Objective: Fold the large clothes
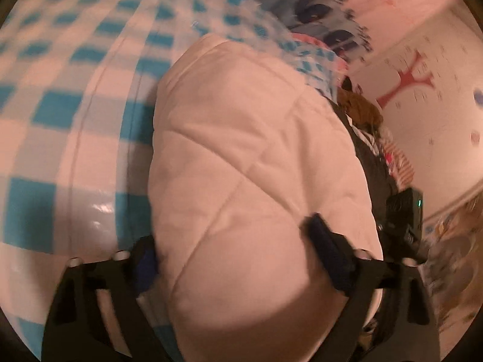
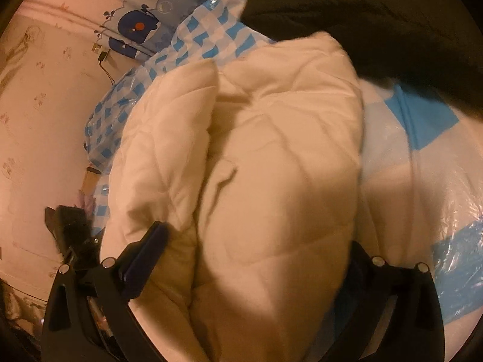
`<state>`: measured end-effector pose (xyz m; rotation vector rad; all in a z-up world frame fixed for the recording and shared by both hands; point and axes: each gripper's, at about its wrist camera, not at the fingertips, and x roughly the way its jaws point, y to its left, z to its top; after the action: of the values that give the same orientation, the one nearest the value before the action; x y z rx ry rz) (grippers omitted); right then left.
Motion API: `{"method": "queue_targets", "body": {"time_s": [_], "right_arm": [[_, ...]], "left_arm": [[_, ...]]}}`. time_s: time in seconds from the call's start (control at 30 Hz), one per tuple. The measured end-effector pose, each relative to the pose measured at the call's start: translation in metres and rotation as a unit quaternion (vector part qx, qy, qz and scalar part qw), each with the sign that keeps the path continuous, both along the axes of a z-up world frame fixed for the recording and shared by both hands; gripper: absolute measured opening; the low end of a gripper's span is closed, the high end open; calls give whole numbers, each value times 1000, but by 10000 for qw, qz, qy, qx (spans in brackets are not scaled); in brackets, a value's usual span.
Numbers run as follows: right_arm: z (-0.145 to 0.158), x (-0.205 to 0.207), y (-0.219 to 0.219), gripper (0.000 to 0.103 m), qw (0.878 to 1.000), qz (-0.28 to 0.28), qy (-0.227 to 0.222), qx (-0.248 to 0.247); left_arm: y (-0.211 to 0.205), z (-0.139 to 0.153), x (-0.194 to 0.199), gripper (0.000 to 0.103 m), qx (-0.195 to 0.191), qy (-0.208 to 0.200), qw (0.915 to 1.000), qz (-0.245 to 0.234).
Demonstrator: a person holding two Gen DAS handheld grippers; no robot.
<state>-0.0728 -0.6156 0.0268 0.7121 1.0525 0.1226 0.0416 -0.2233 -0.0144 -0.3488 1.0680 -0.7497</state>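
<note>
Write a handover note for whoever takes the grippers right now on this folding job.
Left gripper: jaws wide, the cream quilted garment bulging between them; firm grip not clear.
Right gripper: jaws wide around the same garment's thick folded edge; grip unclear too.
Garment lies bunched on the blue-checked plastic-covered surface, a dark garment beyond it.
Done: partly folded, layers stacked.
Left: finish the fold, flatten and square it.

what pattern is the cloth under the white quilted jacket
Blue-and-white checks on the cloth, clearest in the left wrist view.
</note>
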Motion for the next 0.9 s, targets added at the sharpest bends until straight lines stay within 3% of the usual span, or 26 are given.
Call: {"method": "queue_targets", "body": {"time_s": [0.1, 0.23, 0.3, 0.37, 0.43, 0.5, 0.6, 0.63, 0.7, 0.8, 0.9], "right_arm": [[7, 5, 17, 98, 9999, 126, -52, -7], [22, 10, 66, 98, 9937, 360, 3, -1063], [24, 15, 89, 98, 9819, 613, 180, -1781], [23, 17, 92, 98, 9763, 791, 313, -1988], [26, 7, 79, 98, 9813, 698, 274, -1773], [36, -14, 51, 98, 9924, 277, 17, -1195], [47, -34, 22, 98, 9986, -24, -530, -34], [49, -29, 23, 98, 9987, -38, -509, -43], [39, -10, 42, 98, 9993, 184, -239, -229], [0, 27, 102, 98, 9968, 757, 261, -36], [-4, 51, 152, 98, 9954, 908, -66, 285]], "left_arm": [[21, 31, -13, 72, 37, -401, 9992, 48], [59, 63, -44, 71, 182, -792, 9967, 24], [74, 59, -55, 71, 378, -688, 9969, 87], [84, 34, -54, 74, 500, -317, 9981, 143], [99, 17, -48, 76, 280, -31, 9992, 291], [109, 15, -44, 76, -8, 160, 9994, 321], [110, 18, -44, 76, 12, 44, 9997, 222], [109, 17, -43, 78, 6, 54, 9997, 255], [105, 15, -43, 82, 26, 28, 9994, 341], [93, 21, -50, 82, 210, -226, 9991, 304], [110, 46, -45, 82, 567, -636, 9946, 586]]}}
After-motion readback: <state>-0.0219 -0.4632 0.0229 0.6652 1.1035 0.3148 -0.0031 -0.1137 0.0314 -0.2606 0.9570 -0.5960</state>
